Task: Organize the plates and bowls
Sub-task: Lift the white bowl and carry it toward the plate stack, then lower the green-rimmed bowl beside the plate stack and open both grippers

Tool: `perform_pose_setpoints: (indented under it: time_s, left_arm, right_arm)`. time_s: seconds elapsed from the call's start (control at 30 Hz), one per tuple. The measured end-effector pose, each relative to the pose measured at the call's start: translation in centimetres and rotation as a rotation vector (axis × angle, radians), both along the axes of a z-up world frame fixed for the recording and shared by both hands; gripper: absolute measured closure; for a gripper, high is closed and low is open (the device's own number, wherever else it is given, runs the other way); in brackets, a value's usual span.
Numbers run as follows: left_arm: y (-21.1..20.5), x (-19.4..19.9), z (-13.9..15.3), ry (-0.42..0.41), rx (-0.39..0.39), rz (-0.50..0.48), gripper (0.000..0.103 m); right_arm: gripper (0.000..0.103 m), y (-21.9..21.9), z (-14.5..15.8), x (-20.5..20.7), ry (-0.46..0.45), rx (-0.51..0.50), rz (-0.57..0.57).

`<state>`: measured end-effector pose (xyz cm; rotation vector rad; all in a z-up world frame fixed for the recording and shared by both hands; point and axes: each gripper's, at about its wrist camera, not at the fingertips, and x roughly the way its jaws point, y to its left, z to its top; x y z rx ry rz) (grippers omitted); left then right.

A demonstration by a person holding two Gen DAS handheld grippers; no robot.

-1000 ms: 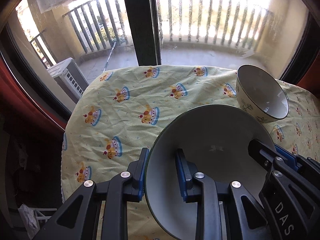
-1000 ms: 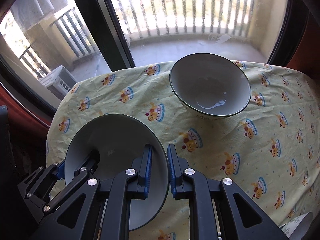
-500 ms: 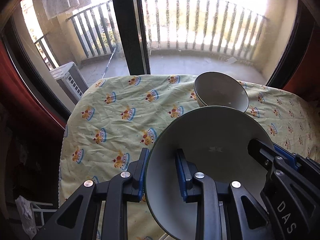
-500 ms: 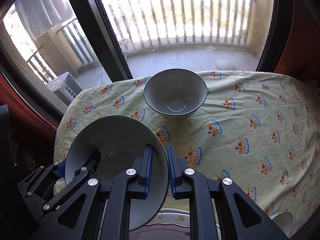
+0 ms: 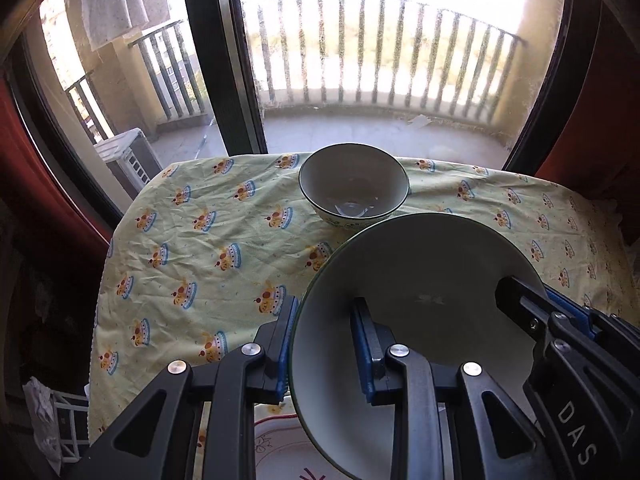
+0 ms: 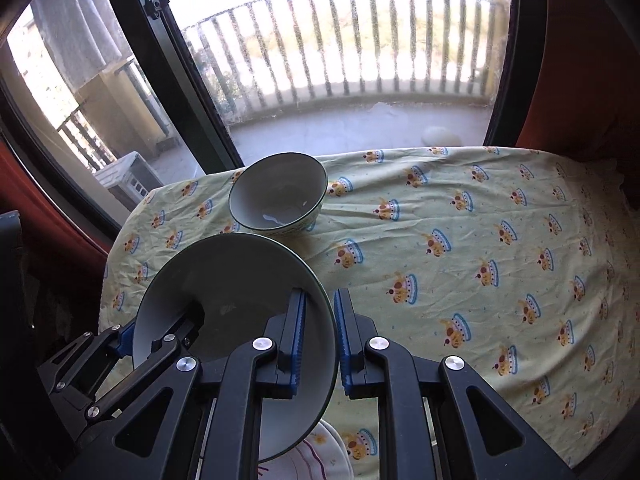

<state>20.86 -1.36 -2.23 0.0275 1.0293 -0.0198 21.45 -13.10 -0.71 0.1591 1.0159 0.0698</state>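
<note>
Both pairs of jaws clamp the large bowl [image 5: 420, 280], left gripper [image 5: 324, 344] and right gripper [image 6: 320, 332] on opposite rims; it hangs over the near tablecloth [image 6: 460, 220]; small bowl [image 6: 278, 194] far, probably empty.

Left hand-held gripper [image 5: 325, 344] clamps large bowl [image 5: 420, 280] rim — small bowl [image 5: 354, 186] beyond.
</note>
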Motion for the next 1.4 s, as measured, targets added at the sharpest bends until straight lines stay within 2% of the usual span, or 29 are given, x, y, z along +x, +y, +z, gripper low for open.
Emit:
perform_pose_setpoints:
  time_s: [0.73,1.17,1.4]
  left_arm:
    - [-9.6,-7.0,-0.5,0.011,-0.026,0.01,0.078]
    - [-12.4,-11.3,-2.9,0.065,-0.026,-0.019,0.078]
    - [-12.8,-12.5,-5.0,0.107,-0.012,-0.016,0.078]
  right_arm:
    - [0.086,-11.0,-0.3,-6.5,0.005,0.005,0.013]
    - [0.086,-14.5,-2.3,-11.3,0.05,-0.01,0.008]
    - [0.086,-15.1,-4.5,-12.6,0.103,0.003,0.003]
